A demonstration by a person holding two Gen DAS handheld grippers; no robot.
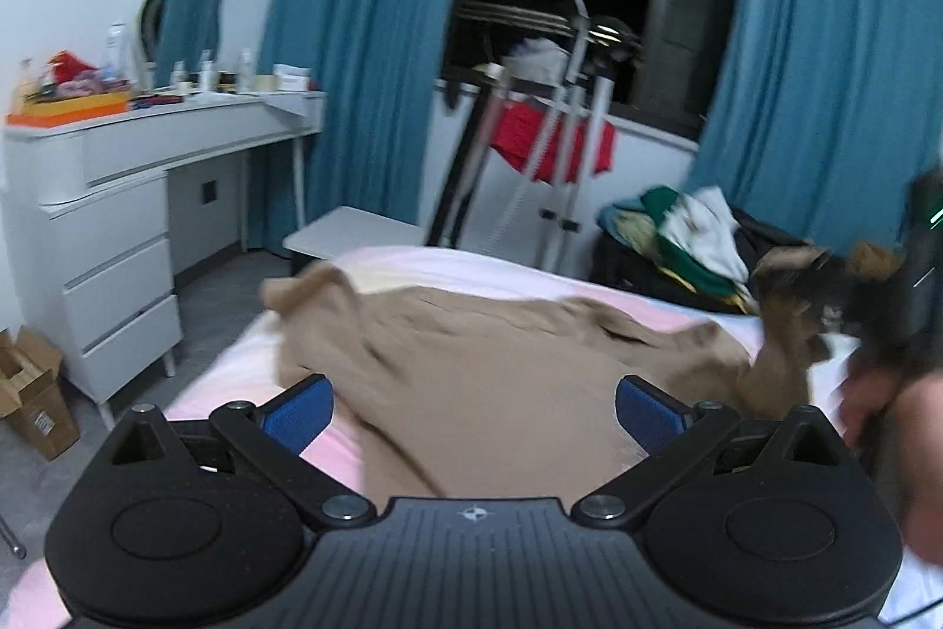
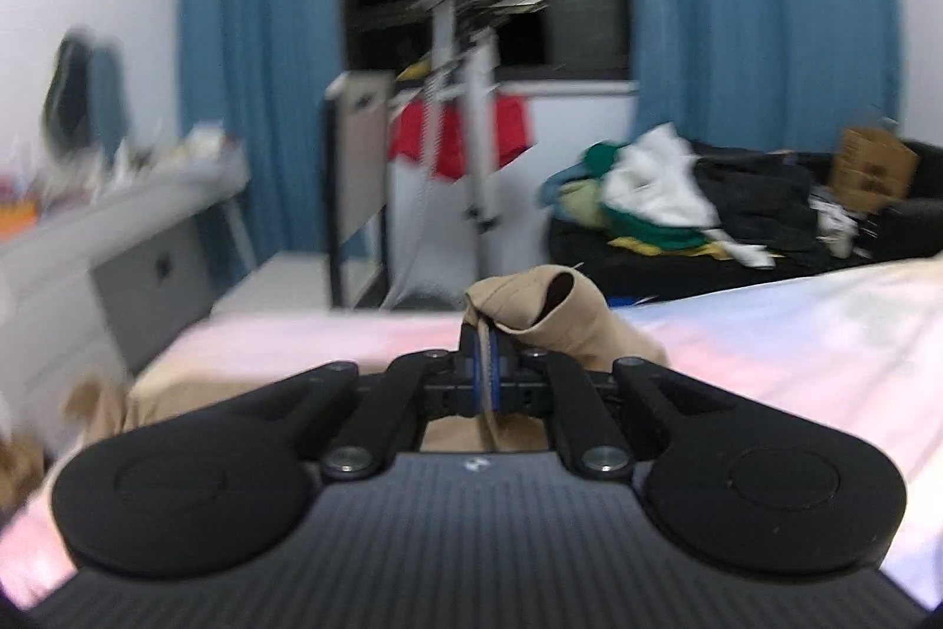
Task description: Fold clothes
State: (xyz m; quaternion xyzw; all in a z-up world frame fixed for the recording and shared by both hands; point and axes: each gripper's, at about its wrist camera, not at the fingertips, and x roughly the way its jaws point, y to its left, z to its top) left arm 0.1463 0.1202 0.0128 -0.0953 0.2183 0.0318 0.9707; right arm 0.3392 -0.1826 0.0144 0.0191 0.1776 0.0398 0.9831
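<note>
Left gripper [image 1: 474, 408]: jaws spread wide, blue pads [image 1: 297, 408] well apart, nothing between them, hovering over the tan garment [image 1: 471, 352]. Garment spread across the pink bed [image 1: 247, 364], running forward and to both sides of the jaws, motion-blurred. Off to the right of the jaws, a bunched end of the cloth raised from the bed at the blurred right gripper [image 1: 854, 299].

Right gripper [image 2: 487, 364]: jaws closed tight on a fold of the tan garment [image 2: 536, 305], cloth pinched between the pads and bulging up just ahead of them. Beyond the jaws, a clothes rack [image 2: 465, 98] and blue curtains [image 2: 754, 10].
</note>
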